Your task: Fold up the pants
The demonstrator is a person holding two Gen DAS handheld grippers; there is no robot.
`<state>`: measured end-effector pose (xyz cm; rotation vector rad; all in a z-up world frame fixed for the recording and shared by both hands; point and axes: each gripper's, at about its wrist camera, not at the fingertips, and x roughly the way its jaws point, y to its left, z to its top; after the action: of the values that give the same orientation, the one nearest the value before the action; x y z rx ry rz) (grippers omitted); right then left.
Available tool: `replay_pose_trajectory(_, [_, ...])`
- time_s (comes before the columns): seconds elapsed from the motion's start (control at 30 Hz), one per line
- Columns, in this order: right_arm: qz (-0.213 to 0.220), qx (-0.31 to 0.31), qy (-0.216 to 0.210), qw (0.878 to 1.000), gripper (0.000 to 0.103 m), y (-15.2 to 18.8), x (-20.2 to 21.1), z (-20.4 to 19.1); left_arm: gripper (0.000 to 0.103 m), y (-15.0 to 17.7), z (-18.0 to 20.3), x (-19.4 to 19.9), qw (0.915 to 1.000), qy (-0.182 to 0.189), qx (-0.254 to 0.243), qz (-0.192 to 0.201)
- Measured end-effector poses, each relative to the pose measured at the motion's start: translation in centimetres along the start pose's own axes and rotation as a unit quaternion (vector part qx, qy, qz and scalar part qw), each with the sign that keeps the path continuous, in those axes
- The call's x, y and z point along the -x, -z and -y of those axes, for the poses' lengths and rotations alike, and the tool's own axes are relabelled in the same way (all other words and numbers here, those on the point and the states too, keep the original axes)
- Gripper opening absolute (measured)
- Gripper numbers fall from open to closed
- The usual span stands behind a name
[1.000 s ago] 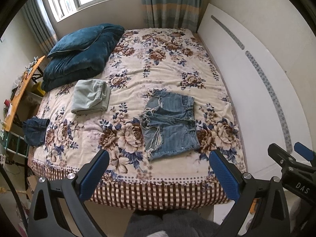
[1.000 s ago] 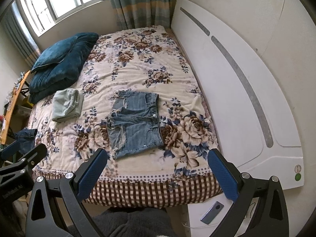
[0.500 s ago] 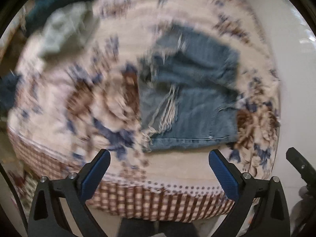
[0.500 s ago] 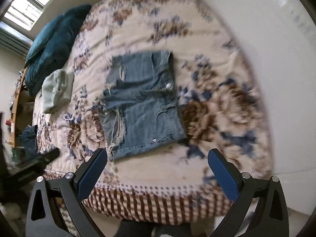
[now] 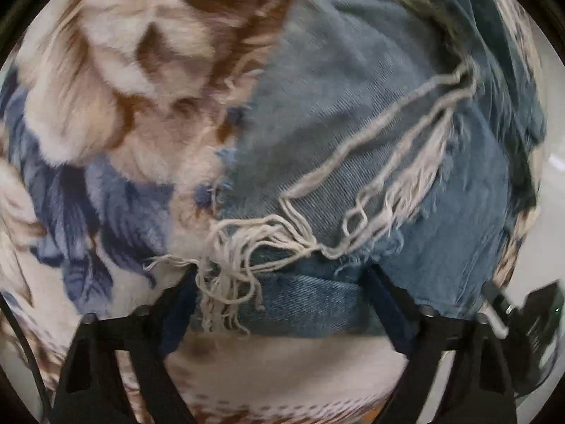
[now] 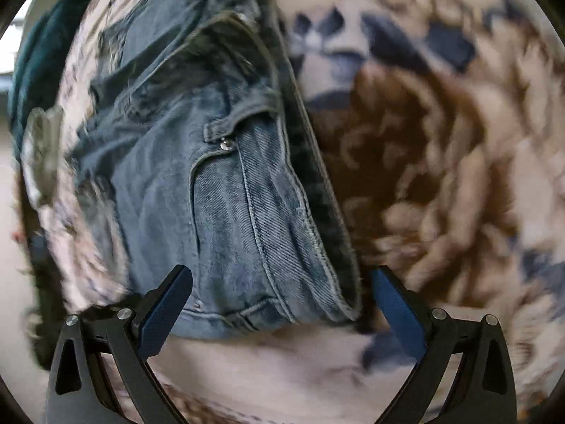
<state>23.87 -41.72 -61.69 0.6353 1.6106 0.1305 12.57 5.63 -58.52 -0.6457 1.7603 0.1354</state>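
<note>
Frayed blue denim shorts (image 5: pixel 370 134) lie flat on the floral blanket (image 5: pixel 116 106). My left gripper (image 5: pixel 282 304) is open, low over the near frayed hem corner, its fingers either side of the white threads (image 5: pixel 233 268). My right gripper (image 6: pixel 279 304) is open, with the near waistband corner (image 6: pixel 310 268) of the shorts (image 6: pixel 212 176) between its fingers. Neither grips the cloth.
The floral blanket (image 6: pixel 441 162) covers the bed around the shorts. A folded grey-green garment (image 6: pixel 42 148) and a dark teal quilt (image 6: pixel 31 56) lie far left in the right wrist view. The right gripper's body (image 5: pixel 522 314) shows at the left view's right edge.
Both grippers have dropped from above the bed's foot down close to the near edge of the shorts. Both jaws stayed open.
</note>
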Motion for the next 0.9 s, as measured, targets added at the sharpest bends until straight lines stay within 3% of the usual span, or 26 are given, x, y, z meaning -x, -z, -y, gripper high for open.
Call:
replay_pose_trajectory(0.07, [0.001,-0.021,-0.030,0.999,0.092,0.3,-0.8,0.6,0.039,0.8,0.4,0.9,0.9998,-0.004,-0.002,0.021])
replay_pose_trajectory(0.13, [0.010,-0.024,-0.030,0.999,0.085,0.7,-0.8,0.7,0.018,1.7,1.2,2.2,0.9990,-0.013,-0.019,0.038])
replay_pose_trajectory(0.17, [0.013,-0.026,-0.027,0.999,0.072,0.9,-0.8,0.9,0.010,2.2,1.6,2.8,0.9985,-0.019,-0.029,0.044])
replay_pose_trajectory(0.2, [0.015,-0.029,-0.017,0.999,0.055,1.2,-0.7,1.1,0.009,2.9,2.1,3.3,0.9979,-0.020,-0.037,0.050])
replay_pose_trajectory(0.27, [0.025,-0.040,-0.029,0.998,0.044,2.0,-0.5,1.7,0.007,3.8,3.2,4.7,0.9973,-0.024,-0.046,0.053])
replay_pose_trajectory(0.4, [0.034,-0.043,-0.026,0.998,0.029,3.8,0.8,1.4,0.007,6.6,4.2,7.5,0.9967,-0.022,-0.061,0.050])
replay_pose_trajectory(0.53, [0.026,-0.056,-0.040,0.997,0.025,6.1,3.1,1.8,0.006,11.7,2.9,9.6,0.9955,-0.031,-0.082,0.037])
replay_pose_trajectory(0.57, [0.022,-0.056,-0.041,0.997,0.009,6.7,3.4,2.0,0.006,12.5,2.4,9.5,0.9954,-0.031,-0.086,0.031])
replay_pose_trajectory(0.6, [0.006,-0.060,-0.037,0.997,0.004,7.8,3.3,2.3,0.007,13.7,2.2,9.5,0.9942,-0.040,-0.098,0.023])
replay_pose_trajectory(0.7, [-0.035,-0.043,0.009,0.998,0.005,10.0,2.4,3.2,0.007,15.3,2.4,9.6,0.9889,-0.086,-0.117,0.031])
replay_pose_trajectory(0.77, [-0.046,-0.036,0.005,0.998,0.010,9.8,2.6,3.7,0.009,16.0,3.1,10.8,0.9862,-0.101,-0.126,0.038])
replay_pose_trajectory(0.83, [-0.036,-0.028,0.015,0.999,0.029,8.5,3.9,3.4,0.012,16.5,5.2,13.4,0.9799,-0.127,-0.142,0.059])
replay_pose_trajectory(0.9, [0.004,-0.014,0.009,1.000,0.062,5.8,6.2,2.3,0.022,16.3,7.7,16.6,0.9706,-0.146,-0.157,0.110])
